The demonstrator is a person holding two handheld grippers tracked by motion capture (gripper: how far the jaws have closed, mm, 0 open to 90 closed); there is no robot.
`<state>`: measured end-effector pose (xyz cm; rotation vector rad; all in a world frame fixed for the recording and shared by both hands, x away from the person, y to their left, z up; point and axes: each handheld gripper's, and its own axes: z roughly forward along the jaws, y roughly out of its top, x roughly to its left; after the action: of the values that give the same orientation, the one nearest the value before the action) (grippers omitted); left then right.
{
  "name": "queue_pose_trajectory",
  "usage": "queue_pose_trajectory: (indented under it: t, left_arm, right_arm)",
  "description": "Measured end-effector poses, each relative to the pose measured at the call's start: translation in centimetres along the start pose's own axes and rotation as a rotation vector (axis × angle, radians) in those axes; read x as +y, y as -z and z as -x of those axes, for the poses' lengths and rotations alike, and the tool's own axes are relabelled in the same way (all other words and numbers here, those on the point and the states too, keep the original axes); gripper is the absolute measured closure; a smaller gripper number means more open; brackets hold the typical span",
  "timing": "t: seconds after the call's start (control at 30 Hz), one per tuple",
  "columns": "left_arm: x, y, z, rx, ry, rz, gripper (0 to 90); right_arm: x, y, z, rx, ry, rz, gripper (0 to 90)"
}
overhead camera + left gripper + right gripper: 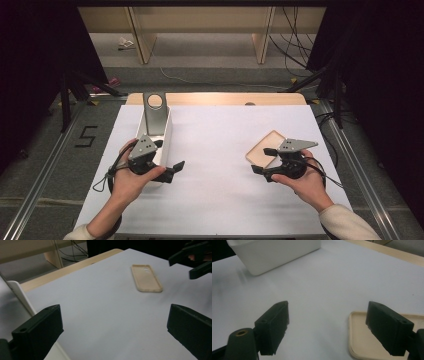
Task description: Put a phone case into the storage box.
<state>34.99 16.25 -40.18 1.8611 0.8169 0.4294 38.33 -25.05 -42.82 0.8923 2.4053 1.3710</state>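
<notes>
You are holding your right gripper (264,166) with its fingers (274,327) spread open and empty; the beige phone case (265,148) is lying flat on the table (220,195), partly under the farther finger. Your left gripper (172,171) is gaping open too, just beside the white bin (167,131).

The phone case (265,148) is pale beige, plain and unpatterned, the same tone inside and at its rim. The bin (165,135) is white, and the stand (154,114) in it is matt grey metal. The table cover (220,145) is plain white; the table edge (215,98) beyond it is light wood. The left gripper (176,170) and right gripper (261,161) are black with grey top plates. The person's sleeve (345,224) is cream. A black figure 5 (86,136) marks the grey floor.
</notes>
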Motion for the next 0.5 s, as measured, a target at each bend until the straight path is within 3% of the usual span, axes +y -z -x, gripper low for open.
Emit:
queue_pose_trajectory:
  t: [0.3,0.5]
  left_arm:
    - [-2.3,0.2,3.9,-0.027,-0.059,0.003,0.0]
    - [-3.0,-0.2,4.3,-0.039,-0.091,-0.013,0.0]
  right_arm:
    - [0.0,0.4,-0.1,0.000,0.007,0.004,19.7]
    - [0.0,0.3,-0.2,0.001,0.006,0.006,19.8]
